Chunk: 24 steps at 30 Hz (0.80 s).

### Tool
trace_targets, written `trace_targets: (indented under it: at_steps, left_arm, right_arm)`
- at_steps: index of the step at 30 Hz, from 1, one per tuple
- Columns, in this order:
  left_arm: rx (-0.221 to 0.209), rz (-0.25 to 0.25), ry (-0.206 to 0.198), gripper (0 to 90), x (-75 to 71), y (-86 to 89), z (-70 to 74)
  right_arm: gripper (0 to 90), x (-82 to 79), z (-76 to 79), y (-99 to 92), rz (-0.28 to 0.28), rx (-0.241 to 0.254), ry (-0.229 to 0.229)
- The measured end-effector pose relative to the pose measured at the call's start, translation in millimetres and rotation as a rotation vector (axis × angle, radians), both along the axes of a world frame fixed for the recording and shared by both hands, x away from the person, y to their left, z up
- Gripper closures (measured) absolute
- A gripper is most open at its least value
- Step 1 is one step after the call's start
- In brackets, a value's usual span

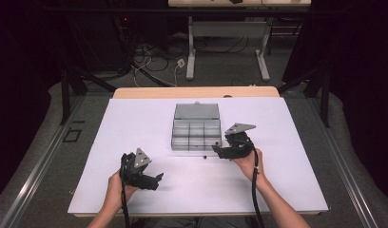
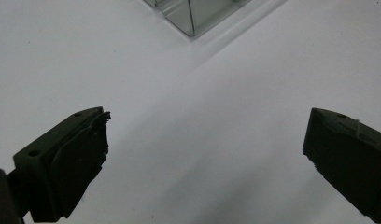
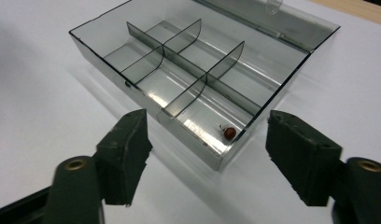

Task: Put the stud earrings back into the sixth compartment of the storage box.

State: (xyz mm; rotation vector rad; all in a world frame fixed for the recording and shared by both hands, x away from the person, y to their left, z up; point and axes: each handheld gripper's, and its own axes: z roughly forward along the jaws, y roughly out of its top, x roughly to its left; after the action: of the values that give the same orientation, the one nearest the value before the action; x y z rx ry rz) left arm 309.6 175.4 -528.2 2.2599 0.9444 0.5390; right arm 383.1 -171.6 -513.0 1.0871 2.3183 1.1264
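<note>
A clear grey compartment box (image 1: pixel 197 130) lies open near the middle of the white table, its lid folded back on the far side. In the right gripper view one corner compartment of the box (image 3: pixel 132 51) holds a small red-brown bead-like part (image 3: pixel 229 133) with a thin wire lead. My right gripper (image 3: pixel 207 119) hovers just before that corner with its jaws apart and nothing between them. It sits at the box's near right corner in the high view (image 1: pixel 216 151). My left gripper (image 1: pixel 154 180) rests low at the near left, open (image 2: pixel 208 116) over bare table, with a box corner (image 2: pixel 193 18) far ahead.
The white table sheet (image 1: pixel 135 142) reaches a wooden strip (image 1: pixel 197 91) at the far edge. Beyond it stand a desk's legs (image 1: pixel 191 57) and loose cables (image 1: pixel 149 66) on the floor. Dark frame struts flank both sides.
</note>
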Motion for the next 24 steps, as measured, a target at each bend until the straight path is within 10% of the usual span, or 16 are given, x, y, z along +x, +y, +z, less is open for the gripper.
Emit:
trace_targets:
  at_steps: [24]
  left_arm:
    - [0.0, -0.004, 0.004, 0.2, 0.3, -0.1, -0.5]
  right_arm:
    - [11.1, -8.3, -11.1, 4.8, 0.104, 0.013, 0.058]
